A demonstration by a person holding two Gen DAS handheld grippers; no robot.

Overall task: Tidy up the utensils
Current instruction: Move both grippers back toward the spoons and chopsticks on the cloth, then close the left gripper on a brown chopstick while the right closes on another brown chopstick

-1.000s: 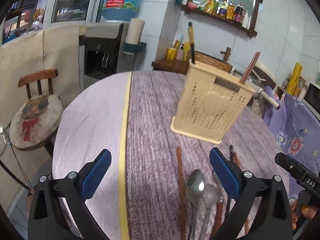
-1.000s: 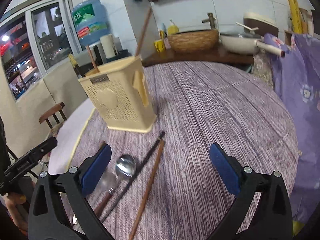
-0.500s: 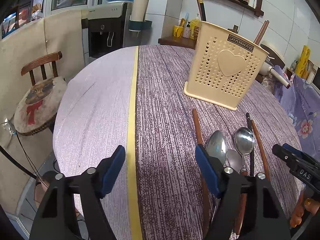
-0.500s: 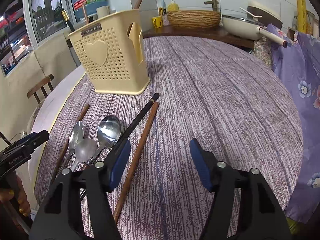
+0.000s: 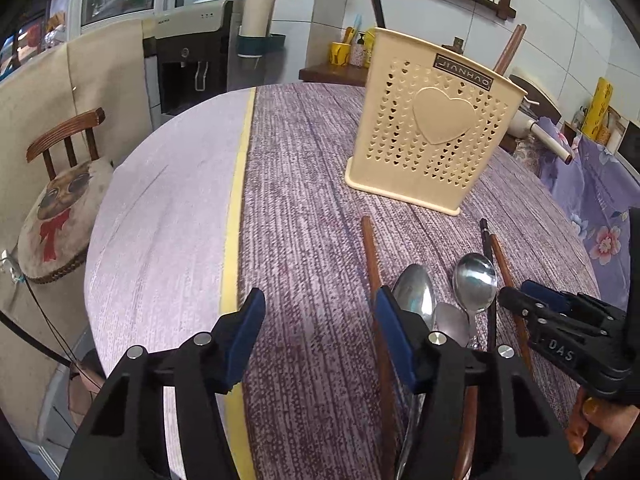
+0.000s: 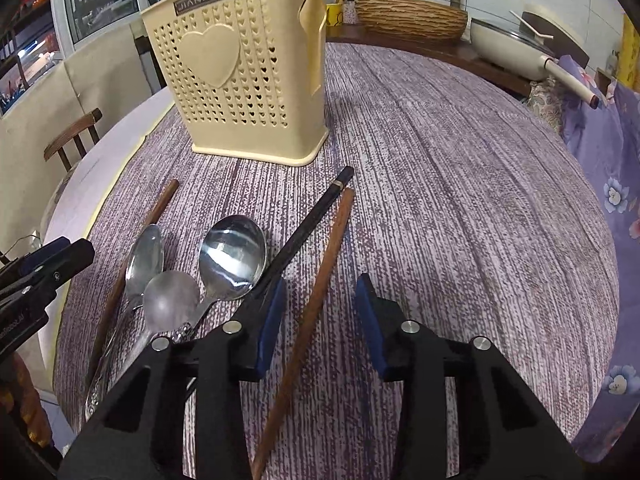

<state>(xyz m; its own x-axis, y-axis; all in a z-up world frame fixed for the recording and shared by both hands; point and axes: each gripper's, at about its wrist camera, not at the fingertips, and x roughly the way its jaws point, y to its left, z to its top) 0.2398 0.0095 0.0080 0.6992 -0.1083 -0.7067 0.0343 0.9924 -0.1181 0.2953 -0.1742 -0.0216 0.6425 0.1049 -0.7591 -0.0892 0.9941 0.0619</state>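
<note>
A cream perforated utensil holder (image 5: 434, 132) stands on the round table; it also shows in the right wrist view (image 6: 248, 68), with chopsticks standing in it. Three metal spoons lie side by side: a round-bowled one (image 6: 233, 257), a narrow one (image 6: 145, 258) and a dull one (image 6: 171, 300). A black chopstick (image 6: 308, 222) and a brown chopstick (image 6: 320, 276) lie right of them; another brown one (image 6: 132, 256) lies left. My right gripper (image 6: 320, 316) is open, straddling the brown chopstick low over the table. My left gripper (image 5: 320, 334) is open and empty, left of the spoons.
The table has a purple striped cloth (image 6: 460, 184) with a yellow band (image 5: 238, 208). A wooden chair with a cushion (image 5: 60, 204) stands at the left. A sideboard holds a woven basket (image 6: 410, 18) and a pan (image 6: 516, 50). A water dispenser (image 5: 192, 60) stands behind.
Both grippers have come down and forward toward the utensils and narrowed their opening. The right gripper now straddles the brown chopstick.
</note>
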